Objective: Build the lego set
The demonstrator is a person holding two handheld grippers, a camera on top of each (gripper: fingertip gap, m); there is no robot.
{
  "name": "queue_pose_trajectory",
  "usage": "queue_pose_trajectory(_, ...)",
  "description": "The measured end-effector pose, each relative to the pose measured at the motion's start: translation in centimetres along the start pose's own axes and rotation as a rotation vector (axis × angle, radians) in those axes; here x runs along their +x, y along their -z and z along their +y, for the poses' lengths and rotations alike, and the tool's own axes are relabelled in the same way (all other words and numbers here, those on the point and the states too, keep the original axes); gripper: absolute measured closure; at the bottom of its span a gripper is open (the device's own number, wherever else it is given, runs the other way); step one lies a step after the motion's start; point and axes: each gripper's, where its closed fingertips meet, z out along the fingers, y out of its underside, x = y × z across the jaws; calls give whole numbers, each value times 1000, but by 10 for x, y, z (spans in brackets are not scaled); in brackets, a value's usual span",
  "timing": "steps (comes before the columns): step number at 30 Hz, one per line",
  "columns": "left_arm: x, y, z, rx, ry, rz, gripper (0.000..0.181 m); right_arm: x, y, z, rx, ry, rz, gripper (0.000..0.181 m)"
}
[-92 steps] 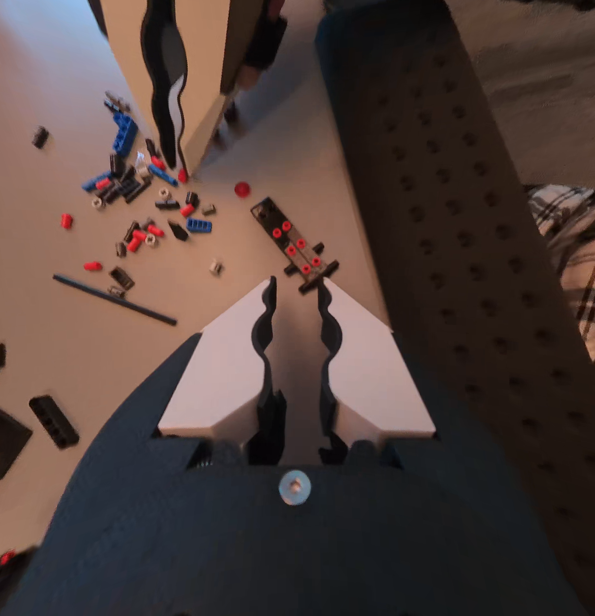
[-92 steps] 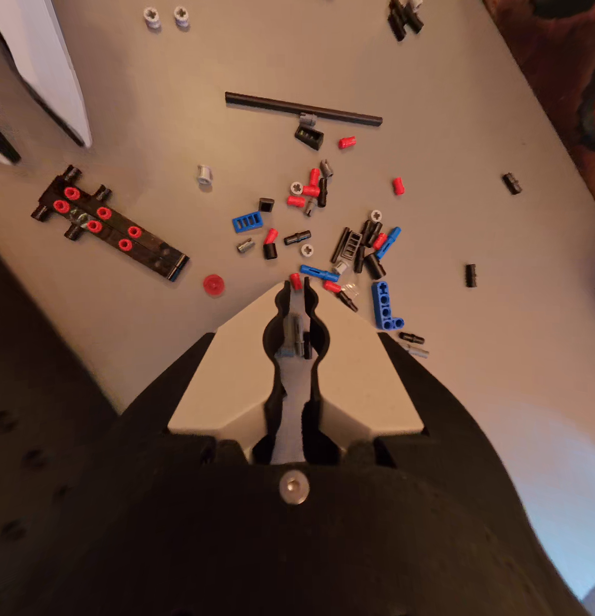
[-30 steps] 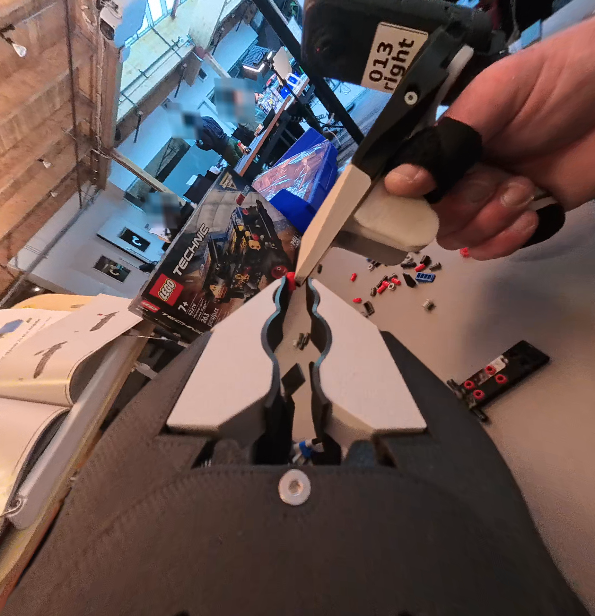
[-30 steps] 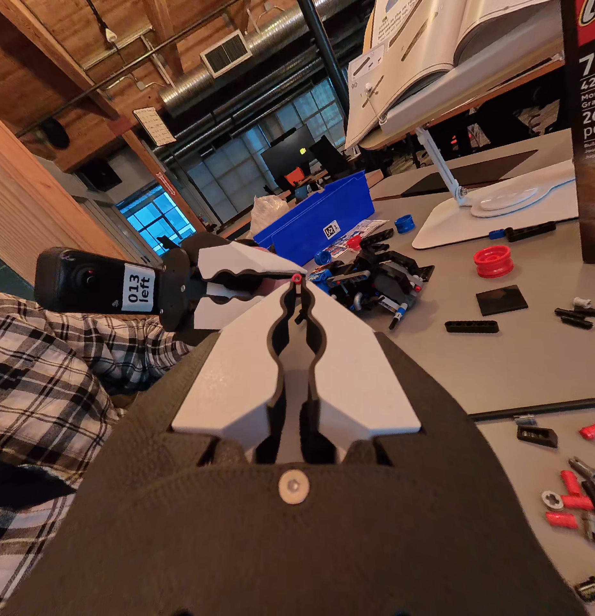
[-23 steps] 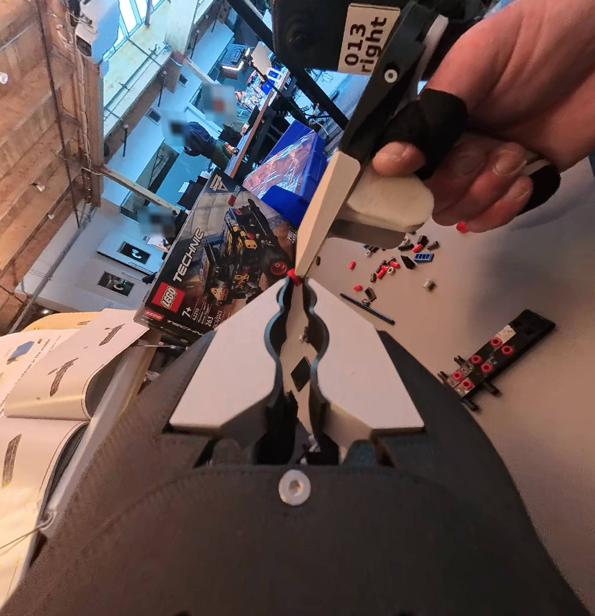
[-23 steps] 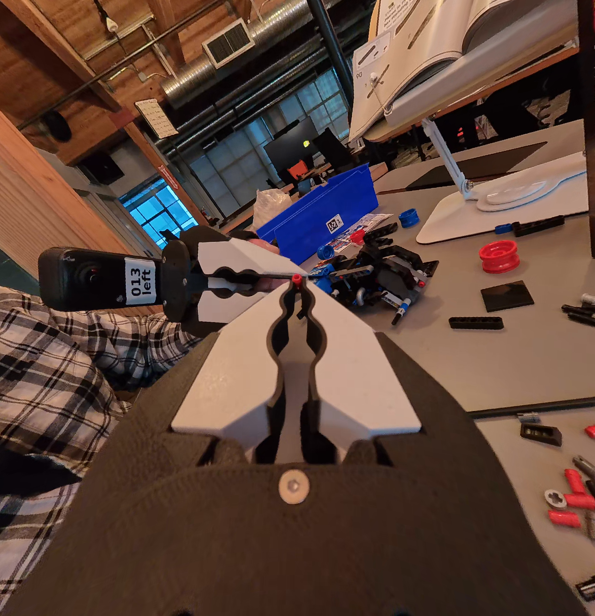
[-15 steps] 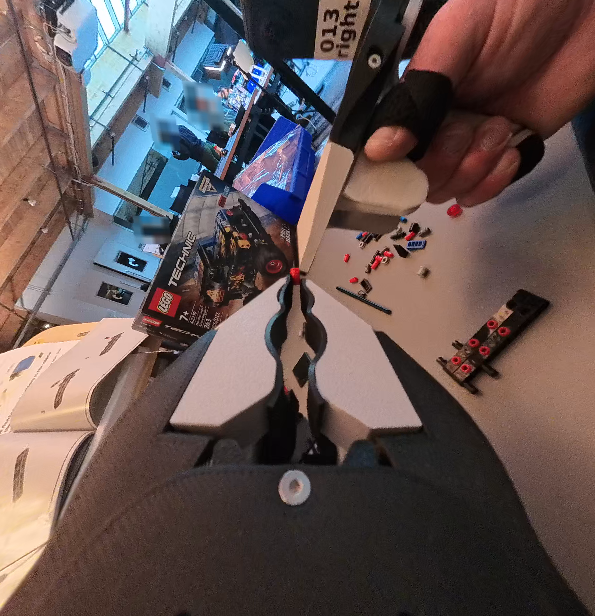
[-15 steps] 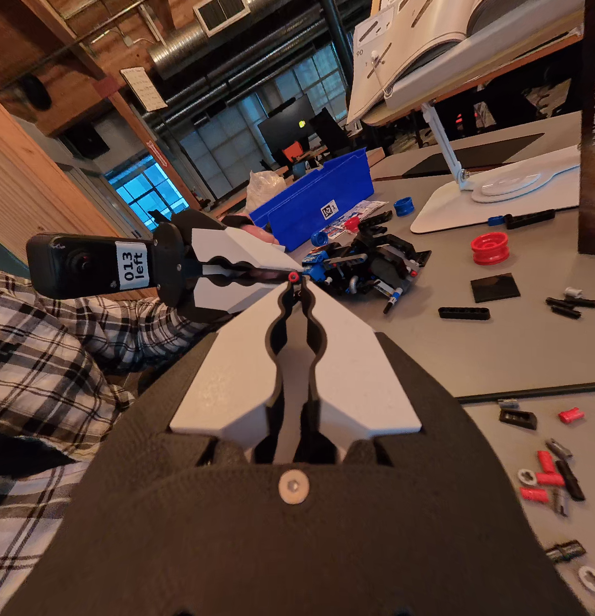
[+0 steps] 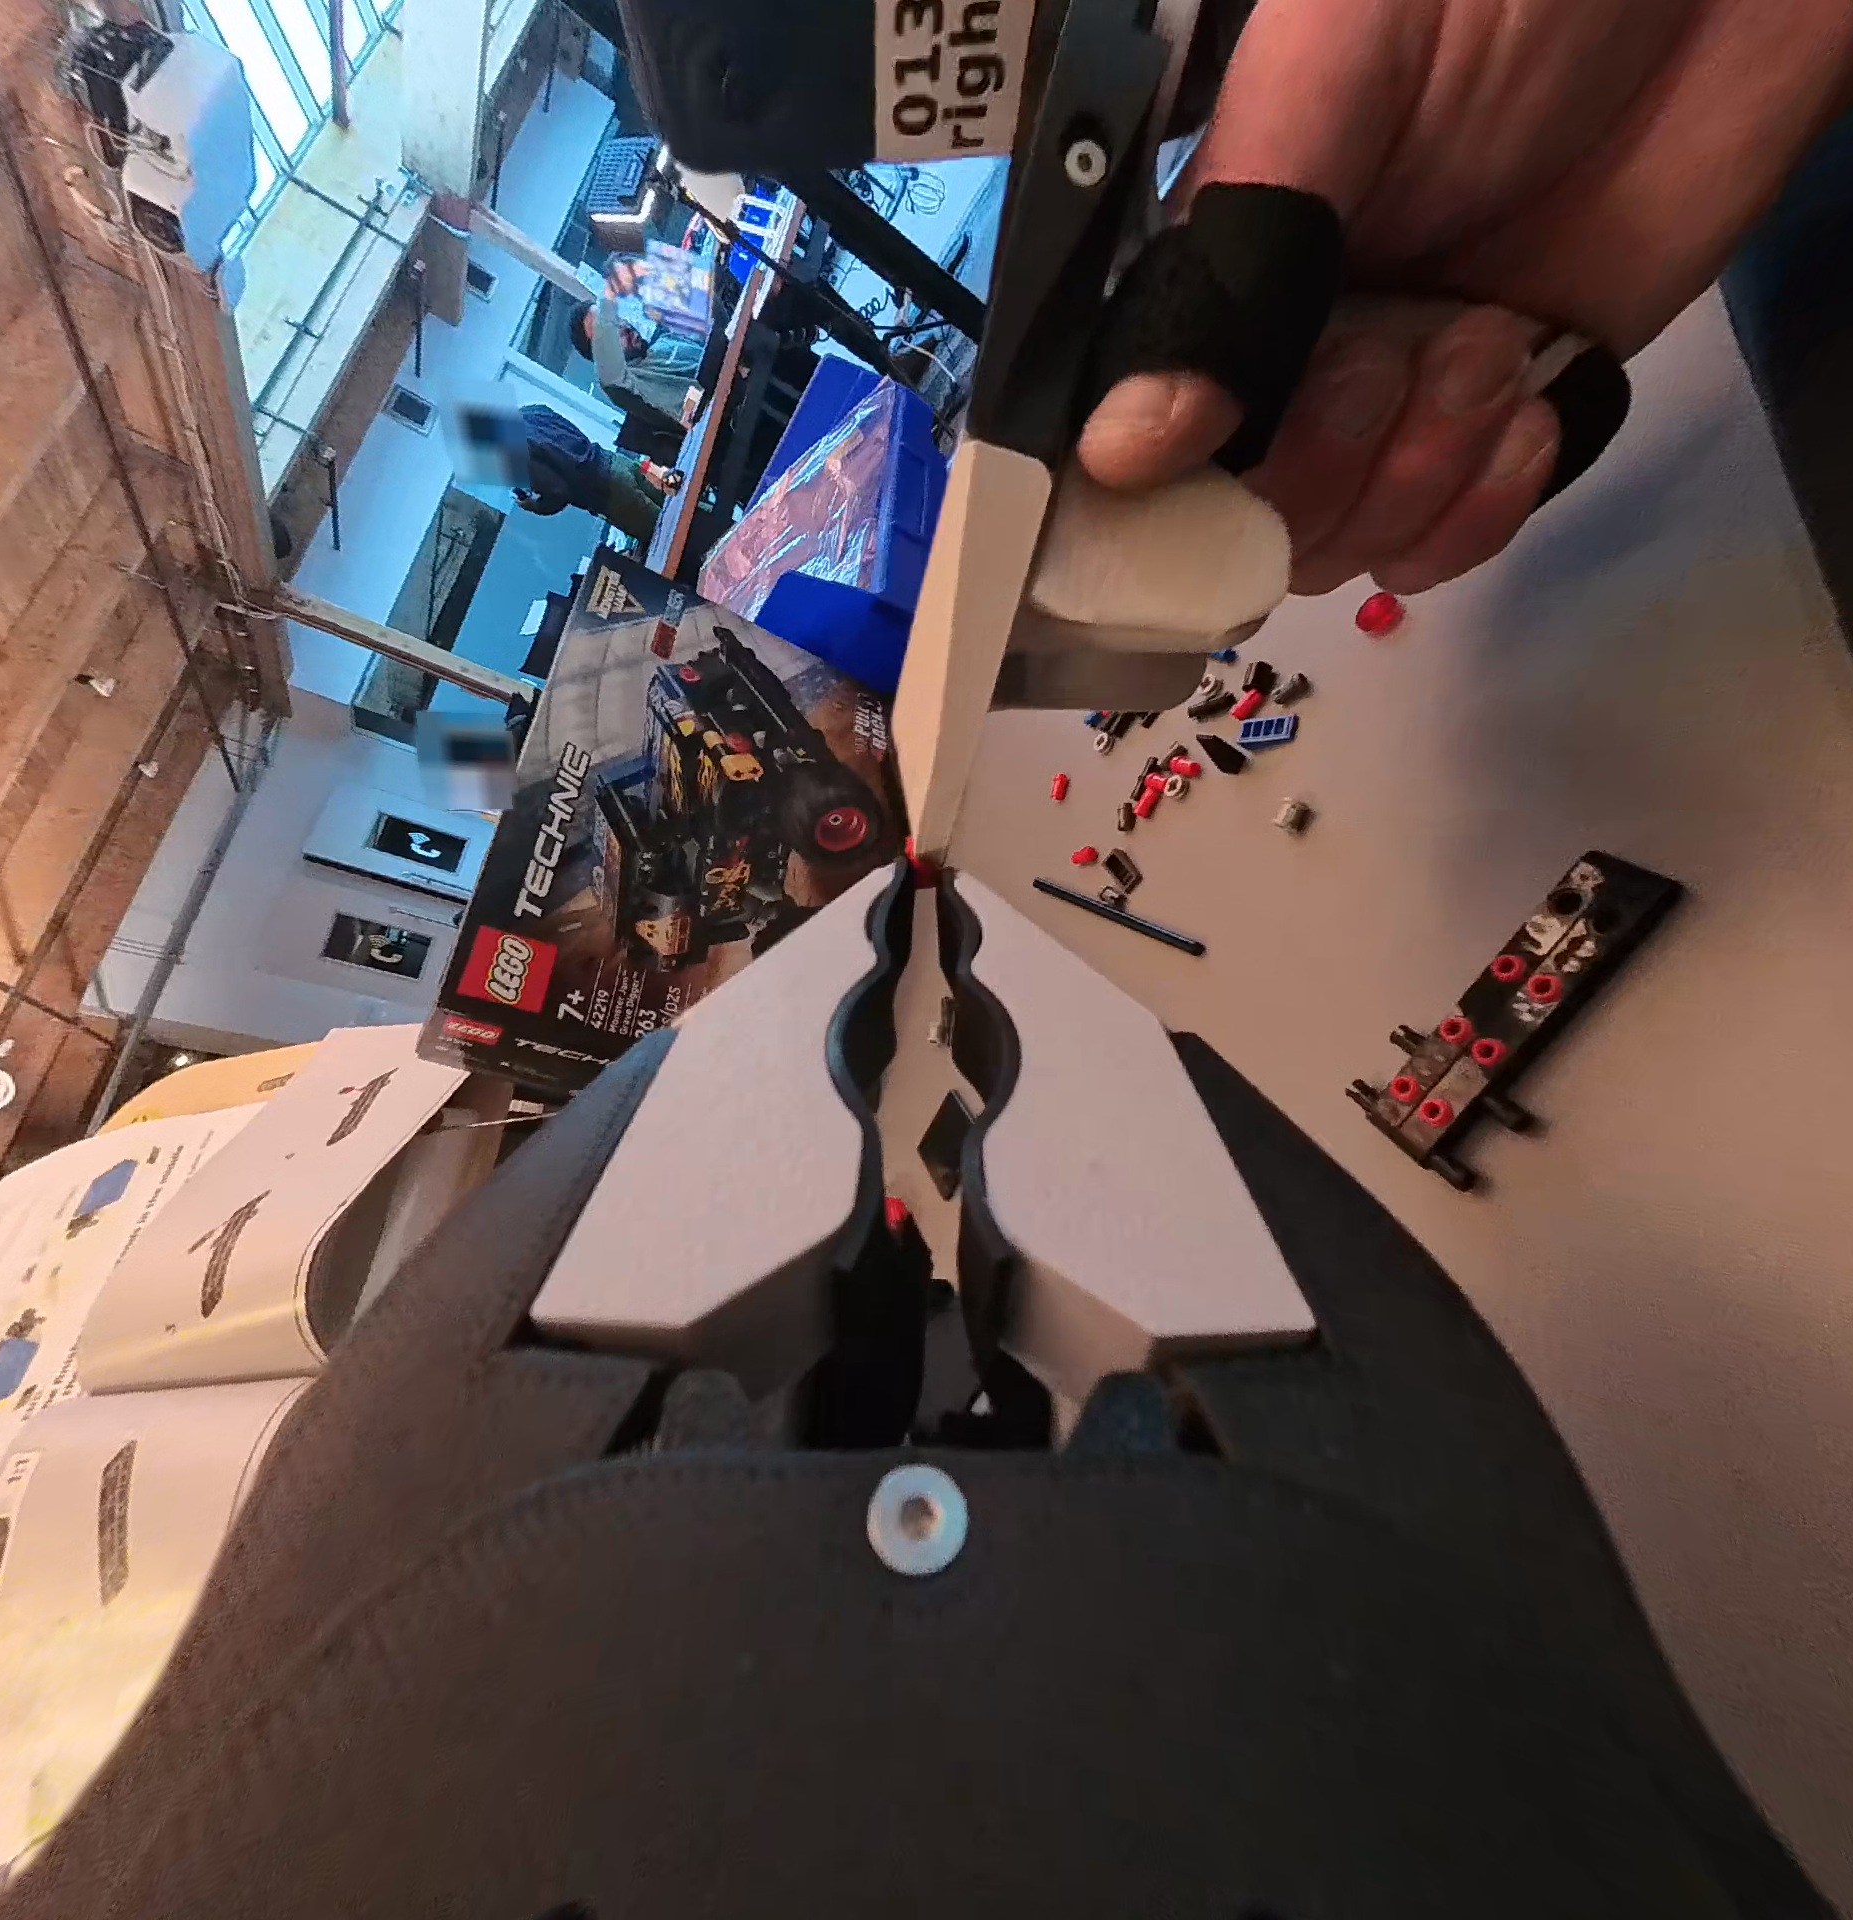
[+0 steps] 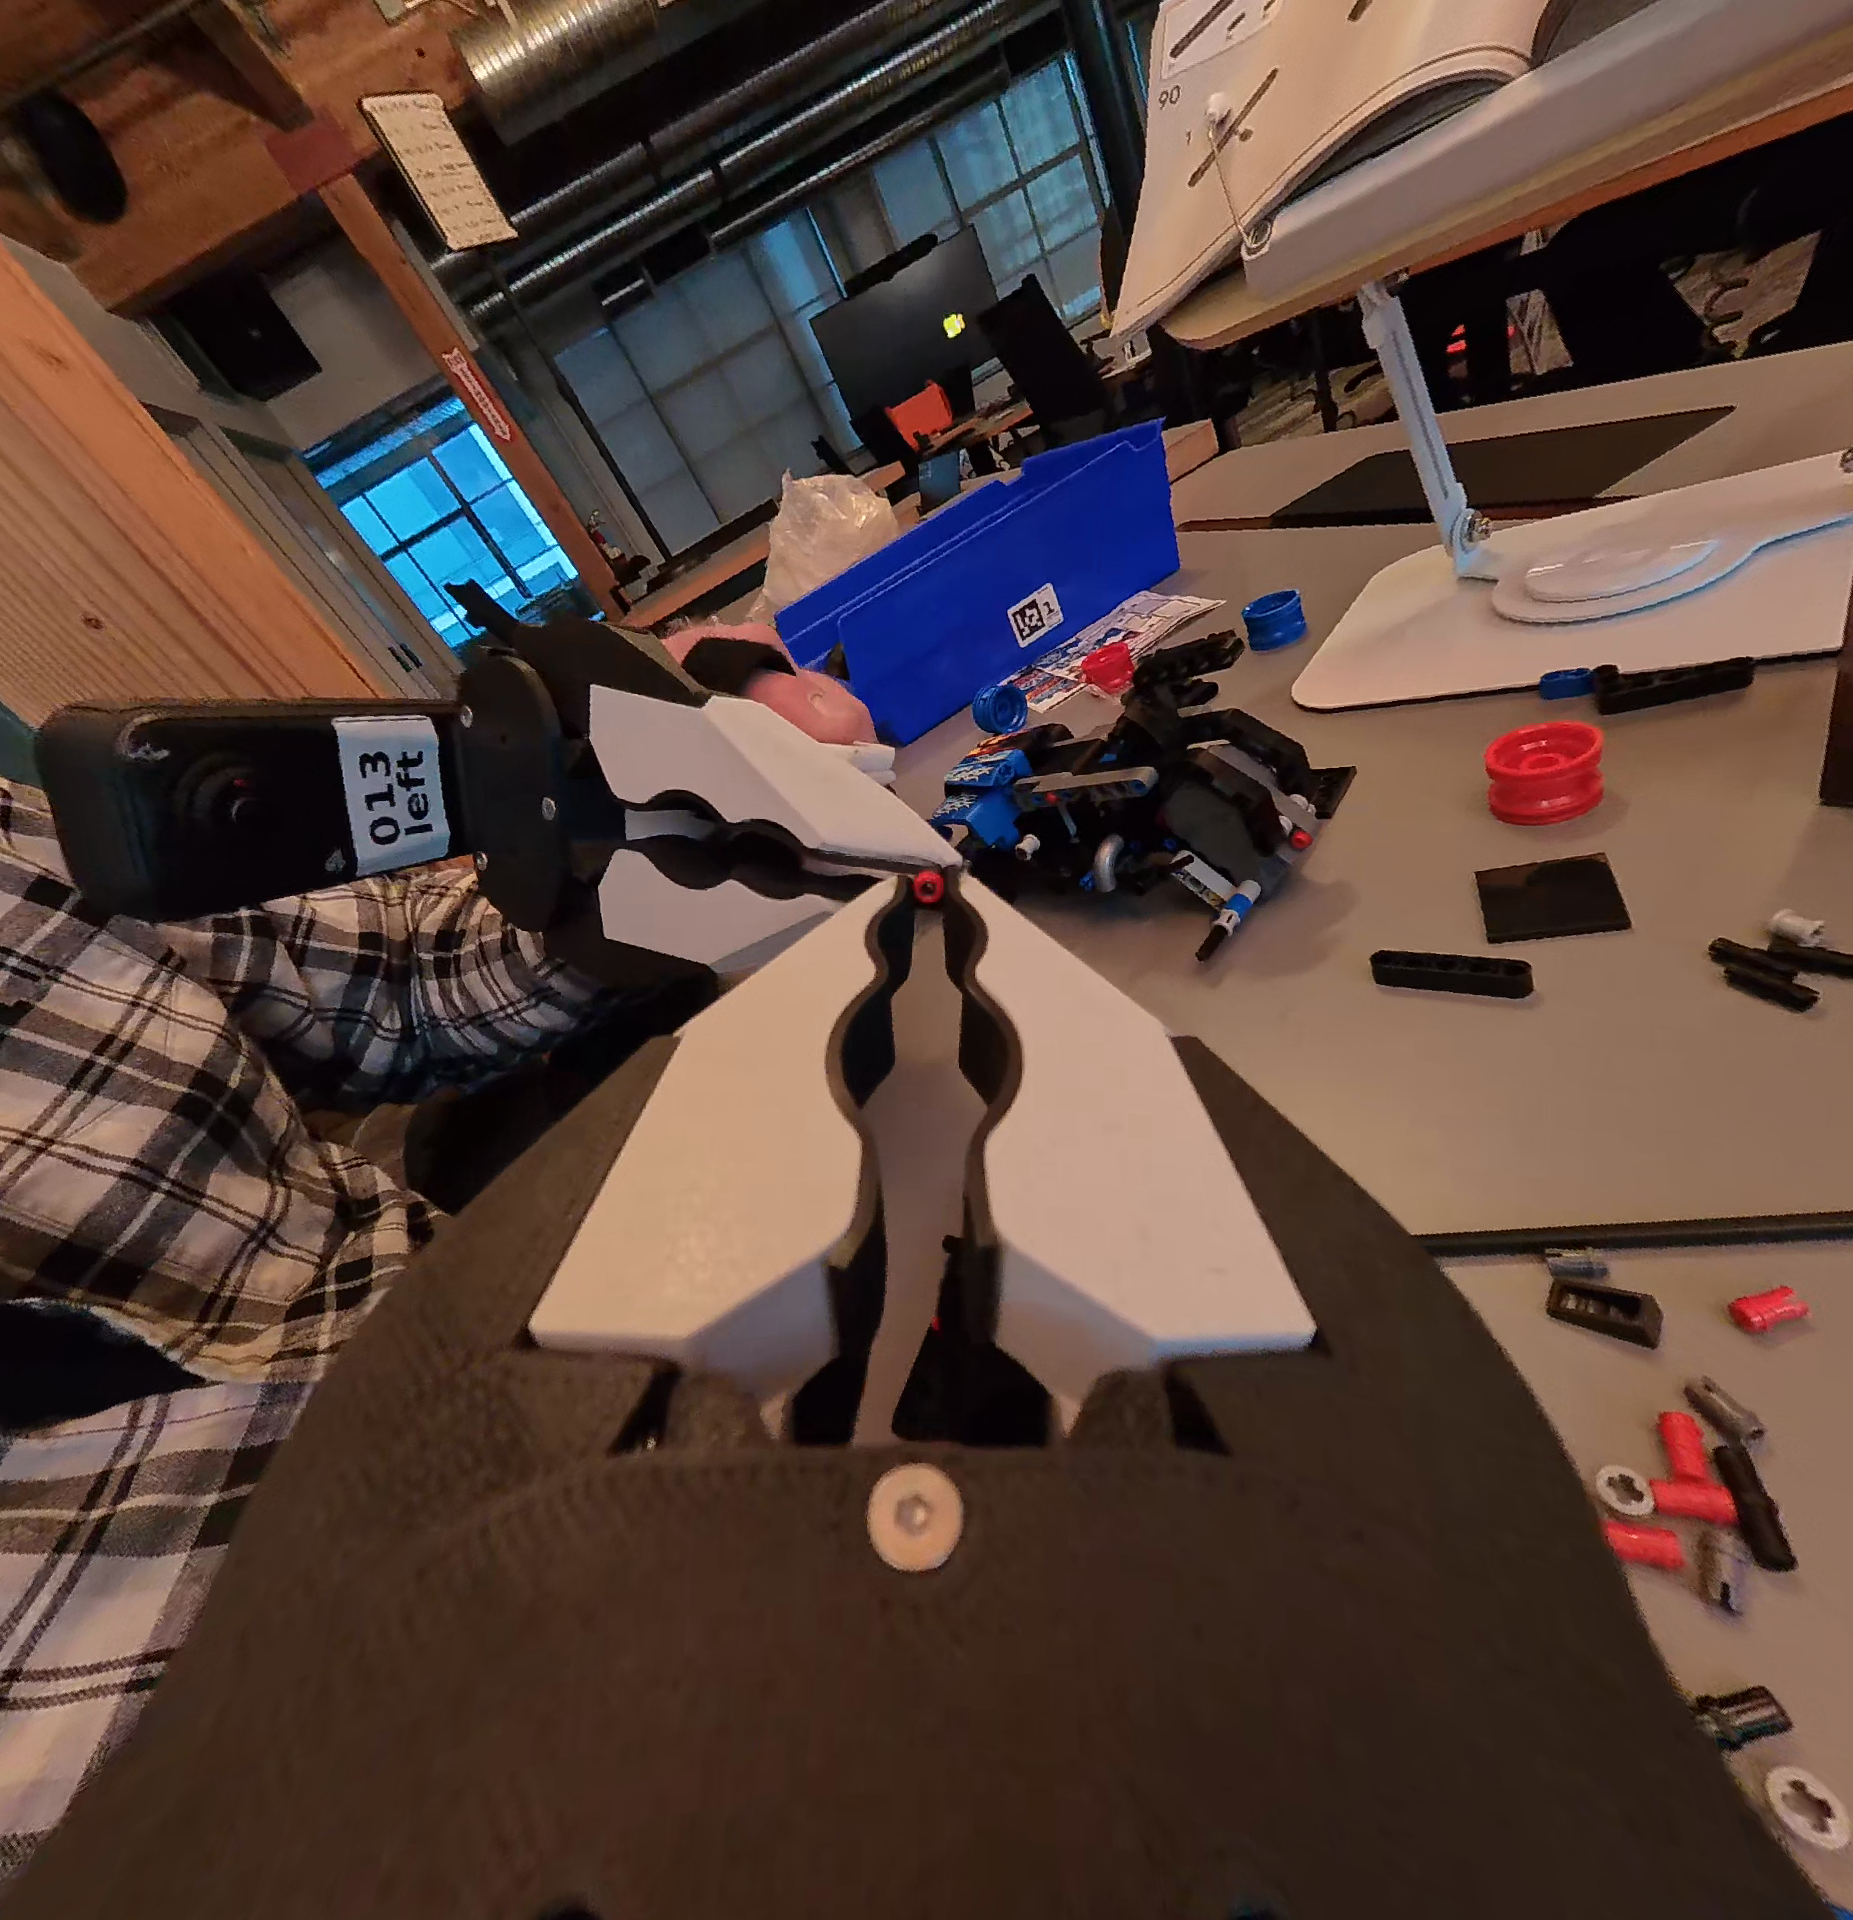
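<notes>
Both tools meet tip to tip — right tool (image 10: 927, 902) and left tool (image 9: 923, 883) nipping one red pin (image 10: 928, 885); blue bin's (image 10: 989, 592) contents hidden.

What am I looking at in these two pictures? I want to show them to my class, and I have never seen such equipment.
There is no robot here: a person holds a two-fingered claw in each hand, and a camera on each claw looks forward along its fingers. So each picture shows its own claw large at the bottom and the other one farther off.

In the left wrist view, the left claw meets the tip of the right one, held by the person's hand. In the right wrist view, the right claw faces the left one. Both tips close on one small red pin, above the table.

On the grey table lie scattered small parts, a black beam with red pins, a half-built vehicle, a red wheel, a blue bin and the set's box. An open instruction book rests on a stand.
</notes>
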Motion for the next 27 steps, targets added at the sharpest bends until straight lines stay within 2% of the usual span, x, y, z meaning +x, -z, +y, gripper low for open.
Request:
queue_pose_trajectory(3, 1, 0, 0, 3, -1, 6, 179, 0, 0, 1, -13, 21, 9, 178)
queue_pose_trajectory(6, 6, 1, 2, 7, 88, 78, 177, 0, 3, 4, -65, 94, 47, 178)
queue_pose_trajectory(8, 20, 1, 8, -21, 177, 195, 171, 0, 8, 12, -156, 179, 84, 178)
queue_pose_trajectory(11, 62, 3, 17, -71, 349, 463, 162, 0, 18, 34, -333, 310, 140, 179)
queue_pose_trajectory(15, 102, 4, 26, -123, 370, 636, 161, -2, 29, 75, -569, 416, 147, 179)
queue_pose_trajectory(19, 115, 0, 28, -123, 374, 687, 171, 1, 33, 106, -738, 494, 149, 179)
queue_pose_trajectory(23, 119, 0, 24, -112, 394, 721, 180, -1, 32, 117, -810, 538, 136, 179)
queue_pose_trajectory(27, 121, 1, 23, -108, 394, 728, 181, 6, 35, 124, -899, 589, 165, 179)
